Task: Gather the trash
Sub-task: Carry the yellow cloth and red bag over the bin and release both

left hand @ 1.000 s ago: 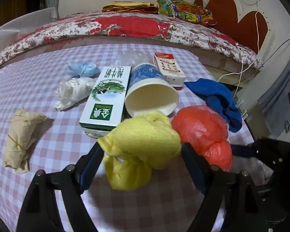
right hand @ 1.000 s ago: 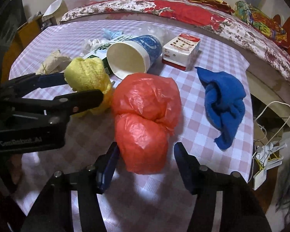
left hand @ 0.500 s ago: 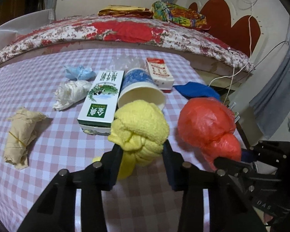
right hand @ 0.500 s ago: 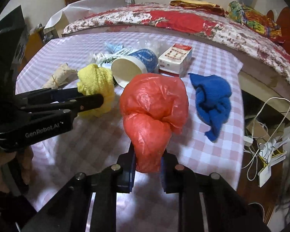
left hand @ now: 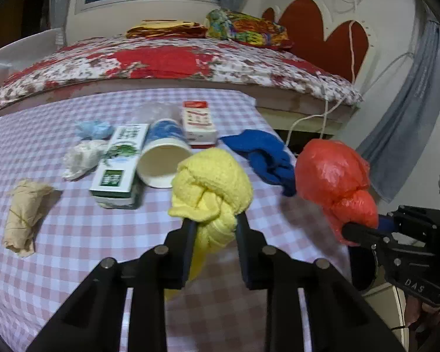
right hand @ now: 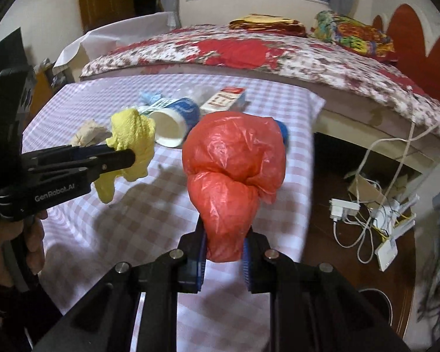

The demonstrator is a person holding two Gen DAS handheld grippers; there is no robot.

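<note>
Left wrist view: the left gripper (left hand: 213, 228) pinches a knotted yellow cloth bundle (left hand: 211, 189) above the checked table (left hand: 73, 234) — carton, cup, wads left.

Right wrist view: the right gripper (right hand: 224, 252) clamps a knotted red plastic bag (right hand: 234, 173), also lifted — no bin visible.

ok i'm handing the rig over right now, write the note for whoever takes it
Left gripper: jaws shut on the yellow cloth, lifted off the table.
Right gripper: jaws shut on the red plastic bag, also in the air.
Done: both items picked up; neither dropped anywhere yet, and no bin is in view.
Left on the table: paper cup on its side, green carton, red-and-white carton, blue cloth, white wad, light blue wad, tan bundle.
</note>
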